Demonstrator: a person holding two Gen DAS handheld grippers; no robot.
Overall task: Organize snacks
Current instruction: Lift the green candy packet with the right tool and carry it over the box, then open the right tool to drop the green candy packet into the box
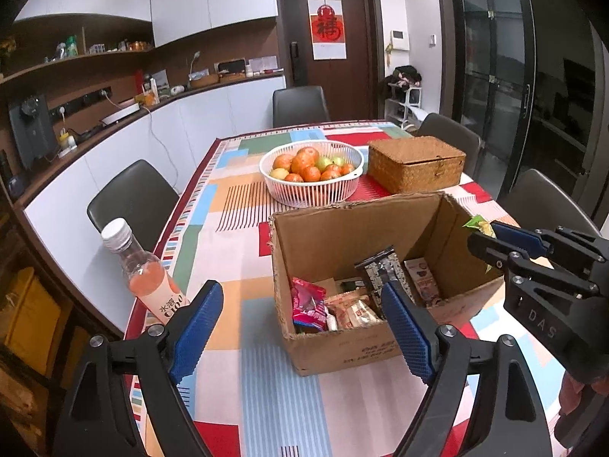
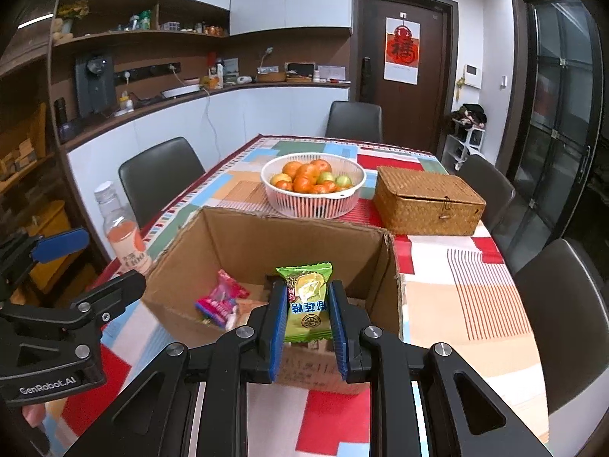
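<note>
Holding a light, crinkly green candy packet (image 2: 307, 304) mid-body, our right gripper (image 2: 307, 318) pinches gently; our left gripper (image 1: 300, 327) gapes empty.

Right gripper (image 2: 307, 314) clamps green candy packet (image 2: 307, 301) above cardboard box (image 2: 247, 243).

Cardboard box (image 1: 342, 346) mid-table with snack packets (image 1: 331, 310) inside; fruit basket (image 1: 311, 175) behind, wicker box (image 1: 416, 165) right of basket, bottle (image 1: 146, 278) left.
</note>
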